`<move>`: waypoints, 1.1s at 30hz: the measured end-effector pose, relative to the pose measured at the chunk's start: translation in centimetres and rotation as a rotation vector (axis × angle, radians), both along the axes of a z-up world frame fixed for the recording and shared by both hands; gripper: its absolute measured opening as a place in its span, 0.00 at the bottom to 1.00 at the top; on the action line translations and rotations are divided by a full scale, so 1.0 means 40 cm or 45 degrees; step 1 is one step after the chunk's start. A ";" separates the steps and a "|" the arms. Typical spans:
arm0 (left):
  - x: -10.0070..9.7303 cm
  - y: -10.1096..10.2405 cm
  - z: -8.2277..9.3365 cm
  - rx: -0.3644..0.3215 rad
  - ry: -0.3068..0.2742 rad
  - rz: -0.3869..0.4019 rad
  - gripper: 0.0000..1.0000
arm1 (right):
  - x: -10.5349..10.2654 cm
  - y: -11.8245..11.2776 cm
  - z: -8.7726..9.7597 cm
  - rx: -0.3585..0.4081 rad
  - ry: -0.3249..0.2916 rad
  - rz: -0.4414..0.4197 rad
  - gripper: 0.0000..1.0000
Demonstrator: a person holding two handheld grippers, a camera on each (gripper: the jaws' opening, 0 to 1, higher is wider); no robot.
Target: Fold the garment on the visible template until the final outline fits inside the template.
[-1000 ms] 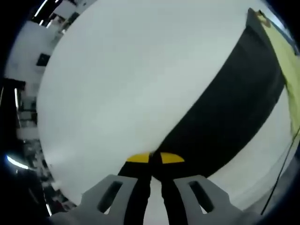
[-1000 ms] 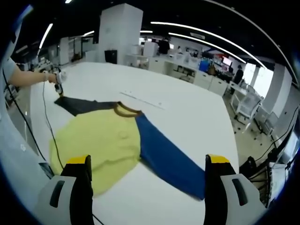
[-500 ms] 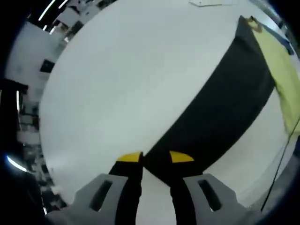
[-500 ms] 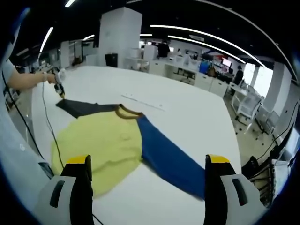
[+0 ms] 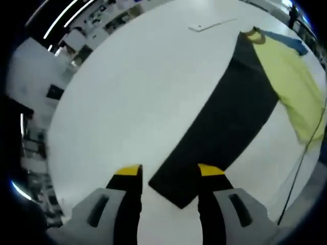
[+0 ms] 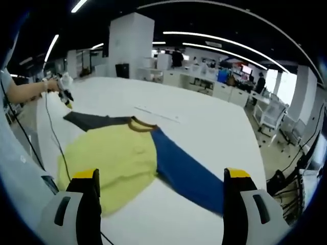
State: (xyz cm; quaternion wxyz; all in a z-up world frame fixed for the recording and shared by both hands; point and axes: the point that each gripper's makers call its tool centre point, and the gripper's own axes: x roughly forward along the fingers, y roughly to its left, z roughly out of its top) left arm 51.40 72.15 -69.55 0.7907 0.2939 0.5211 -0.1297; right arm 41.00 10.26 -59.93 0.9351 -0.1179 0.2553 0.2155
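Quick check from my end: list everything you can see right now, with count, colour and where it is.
shirt: one, yellow body with a brown collar, lying flat on the table
black sleeve: one, stretched out flat, its end between the left hand-held gripper's open jaws
blue sleeve: one, spread toward the right hand-held gripper
table: one, white, under the shirt
paper strip: one, white, on the table beyond the collar
cable: one, dark, along the table's near edge
left hand-held gripper: one, grey with yellow tips, open
right hand-held gripper: one, grey with yellow tips, open
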 end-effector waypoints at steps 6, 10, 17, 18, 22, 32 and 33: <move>-0.016 -0.055 0.035 -0.008 -0.046 -0.072 0.48 | -0.004 0.005 0.004 0.013 -0.014 0.016 1.00; -0.026 -0.087 0.055 -0.027 -0.083 -0.102 0.52 | -0.004 0.004 0.009 0.021 -0.025 0.017 1.00; -0.048 -0.141 0.077 -0.112 -0.129 -0.131 0.63 | -0.009 0.012 0.011 0.031 -0.033 0.032 1.00; -0.051 -0.146 0.081 -0.115 -0.134 -0.137 0.64 | -0.011 0.013 0.010 0.032 -0.033 0.034 1.00; -0.064 -0.182 0.109 -0.148 -0.181 -0.150 0.70 | -0.016 0.013 0.012 0.037 -0.037 0.042 1.00; -0.090 -0.269 0.139 -0.302 -0.248 -0.160 0.82 | -0.034 0.011 0.011 0.048 -0.041 0.055 1.00; -0.094 -0.277 0.142 -0.324 -0.253 -0.164 0.83 | -0.036 0.011 0.011 0.049 -0.040 0.055 1.00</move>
